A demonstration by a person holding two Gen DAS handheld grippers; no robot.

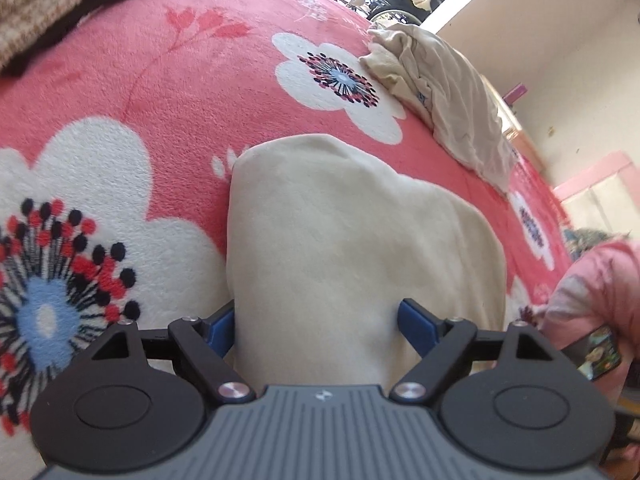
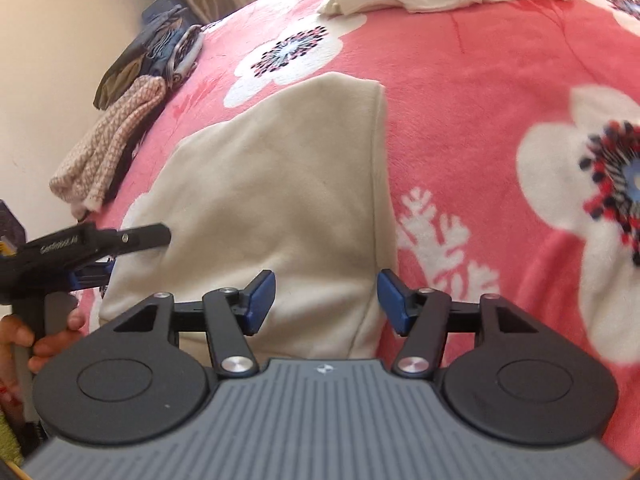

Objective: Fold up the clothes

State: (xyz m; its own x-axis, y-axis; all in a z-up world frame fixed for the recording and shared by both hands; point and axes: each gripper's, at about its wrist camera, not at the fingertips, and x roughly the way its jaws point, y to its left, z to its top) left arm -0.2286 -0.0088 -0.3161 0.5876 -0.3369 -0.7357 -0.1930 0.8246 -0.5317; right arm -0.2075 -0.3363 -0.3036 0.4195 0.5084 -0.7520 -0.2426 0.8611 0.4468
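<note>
- Pink flowered blanket [image 1: 180,92] covers the bed, with a wall and a bright window behind it.
- On it lies a cream garment [image 1: 352,240], folded into a narrow, smooth-edged bundle, right in front of both tools.
- Left gripper [image 1: 316,320] stands wide apart with the garment's near end between its fingers; whether the pads press the cloth I cannot tell.
- Right gripper [image 2: 326,300] is released, its blue pads clear above the cloth near the right-hand seam.
- Judging by the neat shape, this fold looks nearly finished.
- Next move likely calls for gripping the near edge with both tools and carrying it over evenly.
- Crumpled white clothes [image 1: 444,92] wait further up the bed, well apart.
</note>
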